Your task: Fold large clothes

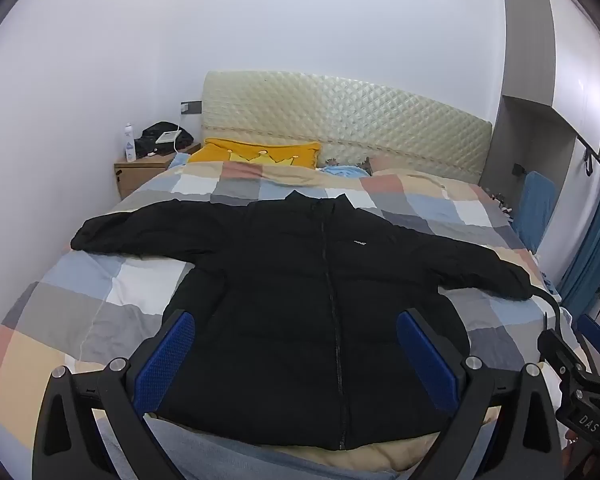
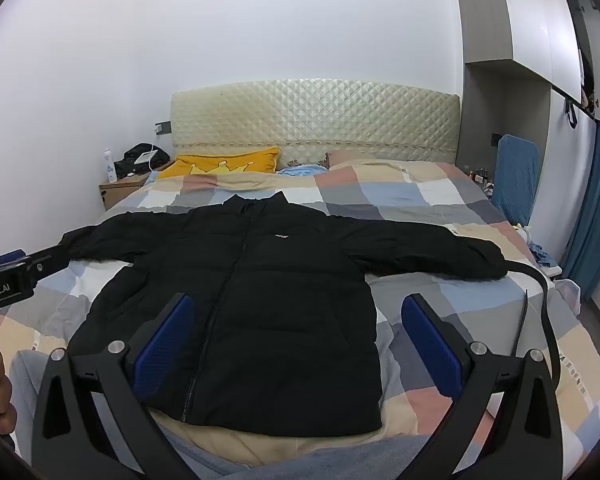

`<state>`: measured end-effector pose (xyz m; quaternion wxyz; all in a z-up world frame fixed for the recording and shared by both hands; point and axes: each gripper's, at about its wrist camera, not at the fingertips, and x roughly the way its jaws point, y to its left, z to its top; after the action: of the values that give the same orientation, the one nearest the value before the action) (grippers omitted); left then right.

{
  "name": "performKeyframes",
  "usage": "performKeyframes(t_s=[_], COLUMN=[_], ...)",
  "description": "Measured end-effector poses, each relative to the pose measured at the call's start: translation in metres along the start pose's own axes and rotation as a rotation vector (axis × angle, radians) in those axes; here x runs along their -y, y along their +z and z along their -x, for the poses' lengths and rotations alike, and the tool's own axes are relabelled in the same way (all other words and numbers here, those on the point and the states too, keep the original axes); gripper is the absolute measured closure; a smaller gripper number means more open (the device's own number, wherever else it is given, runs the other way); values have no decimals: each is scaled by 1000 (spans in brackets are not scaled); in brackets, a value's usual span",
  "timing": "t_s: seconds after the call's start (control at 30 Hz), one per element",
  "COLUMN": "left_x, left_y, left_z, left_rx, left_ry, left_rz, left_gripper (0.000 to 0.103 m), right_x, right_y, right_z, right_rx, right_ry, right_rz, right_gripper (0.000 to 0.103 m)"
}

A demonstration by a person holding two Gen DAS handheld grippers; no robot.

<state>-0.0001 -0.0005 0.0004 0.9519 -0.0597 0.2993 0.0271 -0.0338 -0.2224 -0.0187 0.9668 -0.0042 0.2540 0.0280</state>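
A black puffer jacket lies flat and zipped on the bed, front up, both sleeves spread out to the sides; it also shows in the right wrist view. My left gripper is open and empty, held above the jacket's lower body near the hem. My right gripper is open and empty, held above the jacket's lower right side. The right gripper's body shows at the right edge of the left wrist view. The left gripper's body shows at the left edge of the right wrist view.
The bed has a checked quilt and a padded cream headboard. A yellow pillow lies at the head. A wooden nightstand with a bottle and dark items stands at left. A blue chair and wardrobe stand at right.
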Motion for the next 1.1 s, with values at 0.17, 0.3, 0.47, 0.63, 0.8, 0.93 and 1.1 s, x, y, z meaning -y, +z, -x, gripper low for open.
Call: performKeyframes(t_s=[0.17,0.3,0.47,0.63,0.8,0.93,1.1], left_x=[0,9,-1,6,7,5,7], left_y=[-1,-10,-13,-6,-6,-6,-7], left_z=[0,0,1,3,2,2,0], left_rx=[3,4,1,-7,-8,-7,-11], left_ry=[14,-17,-32,-24,-24,-22,-12], left_rz=[12,-12,-18,-30,-33,-42,-41], left_gripper=[1,1,1,1,1,1,1], right_x=[-2,0,-7,-2,-2,-2,-1], right_y=[0,-3,-6,-4,-3,-4,-3], right_z=[0,0,5,1,2,2,1], right_rx=[0,0,1,-4,-5,-4,-10], right_ry=[4,3,-4,2,1,-1,-4], right_rz=[1,-2,1,-3,-3,-3,-4], right_gripper=[0,0,0,0,0,0,0])
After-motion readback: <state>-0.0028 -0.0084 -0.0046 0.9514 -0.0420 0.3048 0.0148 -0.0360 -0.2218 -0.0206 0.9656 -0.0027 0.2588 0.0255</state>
